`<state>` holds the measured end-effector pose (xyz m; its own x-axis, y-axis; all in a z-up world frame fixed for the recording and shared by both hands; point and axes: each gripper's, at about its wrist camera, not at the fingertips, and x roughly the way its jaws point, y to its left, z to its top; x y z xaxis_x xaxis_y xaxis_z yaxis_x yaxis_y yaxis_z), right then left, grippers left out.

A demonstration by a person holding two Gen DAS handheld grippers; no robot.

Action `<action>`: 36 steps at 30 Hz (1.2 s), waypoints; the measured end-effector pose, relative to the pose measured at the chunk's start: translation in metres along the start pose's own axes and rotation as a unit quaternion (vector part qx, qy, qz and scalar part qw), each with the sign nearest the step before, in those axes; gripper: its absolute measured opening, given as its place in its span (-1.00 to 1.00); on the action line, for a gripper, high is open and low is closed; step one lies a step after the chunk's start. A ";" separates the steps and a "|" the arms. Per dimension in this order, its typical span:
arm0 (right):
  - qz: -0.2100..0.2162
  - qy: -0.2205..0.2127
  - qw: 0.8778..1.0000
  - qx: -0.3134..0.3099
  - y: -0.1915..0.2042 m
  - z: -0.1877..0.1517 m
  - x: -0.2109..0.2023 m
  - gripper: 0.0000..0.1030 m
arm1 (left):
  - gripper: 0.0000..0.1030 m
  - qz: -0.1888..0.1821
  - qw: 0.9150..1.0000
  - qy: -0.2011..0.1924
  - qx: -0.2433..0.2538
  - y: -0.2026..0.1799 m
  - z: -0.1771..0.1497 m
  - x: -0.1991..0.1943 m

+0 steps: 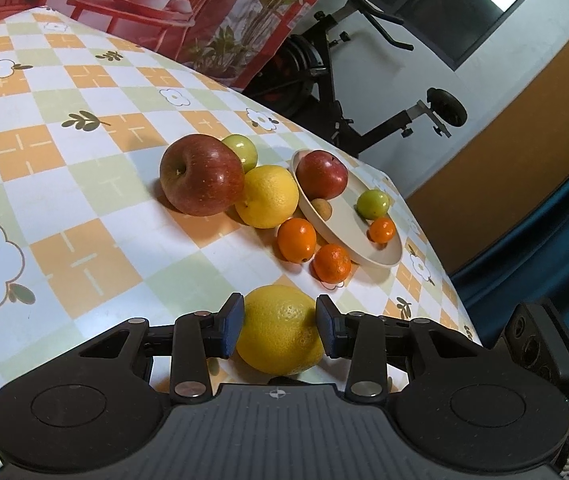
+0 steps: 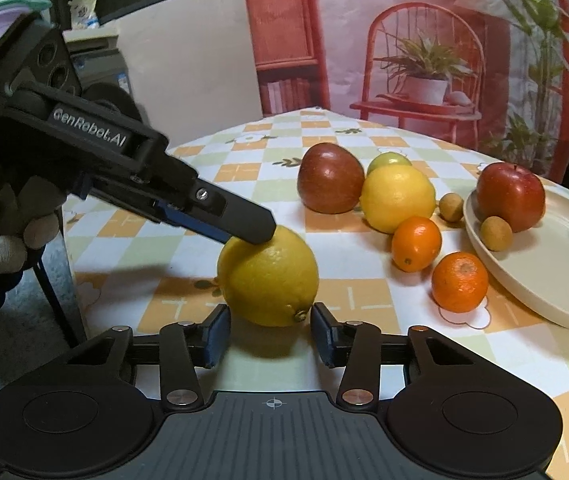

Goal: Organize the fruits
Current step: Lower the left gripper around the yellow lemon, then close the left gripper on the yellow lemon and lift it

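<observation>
On the checked, flowered tablecloth (image 2: pixel 348 224), near the front edge, sits a large yellow lemon (image 2: pixel 268 276), apart from the other fruit and not yet on the cream plate (image 2: pixel 532 280). The left gripper (image 1: pixel 280 326) is closed on it: both blue pads press the fruit's flanks in the left wrist view, and the right wrist view shows one of its black fingers (image 2: pixel 244 220) lying over the lemon's upper left side. The right gripper (image 2: pixel 270 330) stands at a narrow gap just in front of the same lemon, pads to either side of its near base; whether they touch the rind I cannot tell, and they seem just clear.

I judge the lemon firm and fairly heavy for its size, with a waxy, pebbled rind that resists denting but can roll or squirt out of a pinch placed too high or too low. The safest hold is across its widest middle, pads level on opposite flanks (away from the nubbed stem end facing the right camera).

Farther back lie a red apple (image 2: pixel 330 178), a second lemon (image 2: pixel 398 198) and two oranges; the plate already holds another apple (image 2: pixel 510 196).
</observation>
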<state>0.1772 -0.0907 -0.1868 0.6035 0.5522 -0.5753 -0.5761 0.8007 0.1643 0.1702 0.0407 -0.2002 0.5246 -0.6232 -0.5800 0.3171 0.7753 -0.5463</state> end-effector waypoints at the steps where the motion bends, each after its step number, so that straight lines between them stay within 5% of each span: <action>1: 0.002 -0.001 1.000 0.004 -0.001 0.000 0.000 -0.20 | -0.20 0.000 1.000 0.000 0.001 0.000 0.000 0.000; 26: 0.006 0.005 1.000 0.012 -0.002 0.005 0.005 -0.14 | -0.23 0.004 1.000 0.004 0.009 -0.005 0.003 0.002; 36: -0.023 -0.056 0.998 0.030 -0.028 0.038 -0.035 -0.14 | -0.23 -0.013 0.997 -0.025 0.070 -0.056 0.047 0.002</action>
<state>0.1933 -0.1240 -0.1406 0.6878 0.5344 -0.4913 -0.5142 0.8364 0.1900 0.1910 0.0012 -0.1424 0.5525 -0.6397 -0.5343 0.4360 0.7682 -0.4688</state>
